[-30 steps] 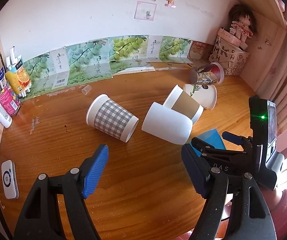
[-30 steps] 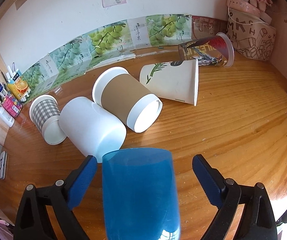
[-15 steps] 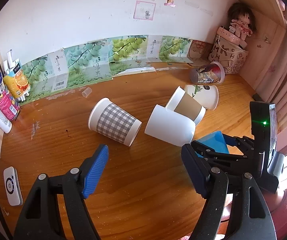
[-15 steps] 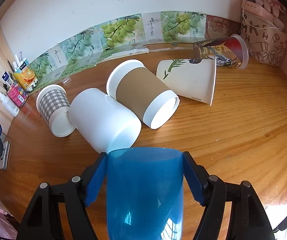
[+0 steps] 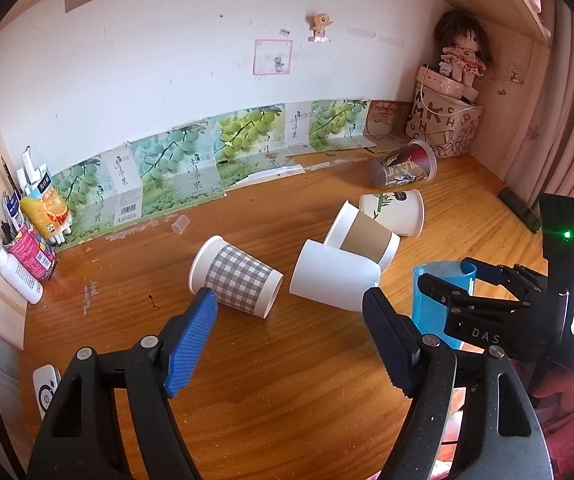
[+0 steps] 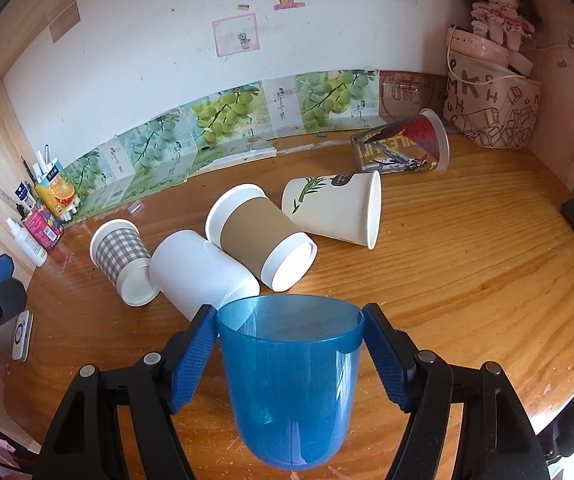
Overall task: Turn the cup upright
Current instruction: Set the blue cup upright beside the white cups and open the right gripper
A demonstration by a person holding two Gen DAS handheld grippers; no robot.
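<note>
Right gripper [image 6: 289, 354] clamps blue cup [image 6: 287, 384], base cut off by fingers; left gripper [image 5: 289, 344] wide open, empty.

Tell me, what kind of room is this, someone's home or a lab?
Most likely a home, perhaps a child's study nook. A wooden desk sits in a walled corner, a doll perches on a box, and pens and bottles crowd the left edge.
</note>
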